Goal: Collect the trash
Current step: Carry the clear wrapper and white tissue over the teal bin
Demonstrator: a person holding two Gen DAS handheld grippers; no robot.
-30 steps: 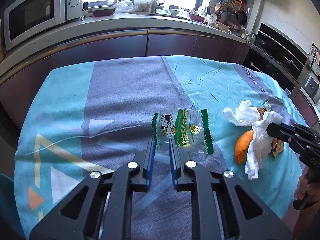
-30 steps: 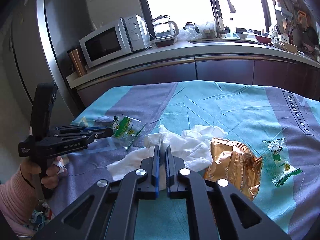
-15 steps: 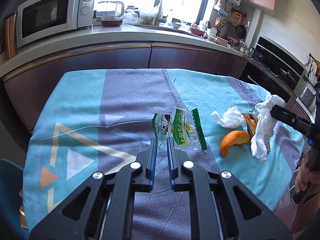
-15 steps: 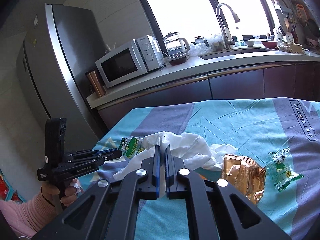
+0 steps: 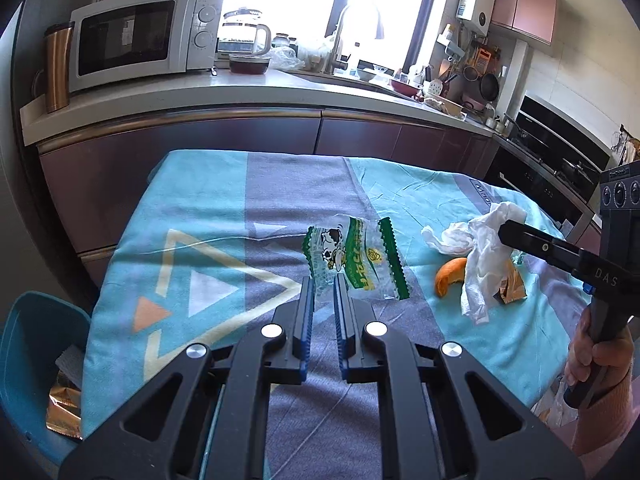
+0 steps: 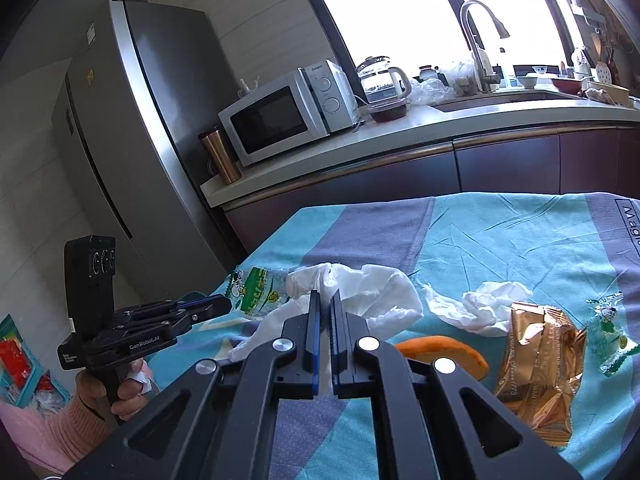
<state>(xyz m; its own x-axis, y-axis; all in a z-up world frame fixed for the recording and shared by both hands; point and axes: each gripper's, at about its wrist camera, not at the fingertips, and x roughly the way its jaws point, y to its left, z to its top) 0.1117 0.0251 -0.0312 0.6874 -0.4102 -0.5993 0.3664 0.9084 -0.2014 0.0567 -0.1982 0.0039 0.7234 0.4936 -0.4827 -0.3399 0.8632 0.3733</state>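
Note:
My left gripper (image 5: 323,284) is shut on a clear green-printed snack wrapper (image 5: 354,258) and holds it above the table; it also shows in the right wrist view (image 6: 256,290). My right gripper (image 6: 325,300) is shut on a crumpled white tissue (image 6: 360,290), lifted off the cloth; the tissue also hangs in the left wrist view (image 5: 480,256). On the table lie an orange peel (image 6: 444,350), a second white tissue (image 6: 480,308), a gold foil packet (image 6: 540,376) and another green wrapper (image 6: 612,336).
The table has a blue and grey cloth (image 5: 224,208). A blue bin (image 5: 36,344) with trash inside stands at the table's left edge. Kitchen counter with a microwave (image 5: 136,44) runs behind. A fridge (image 6: 132,140) stands at far left.
Both grippers have risen and pulled back from the table, each carrying its piece. The tissue now hangs clear of the orange peel.

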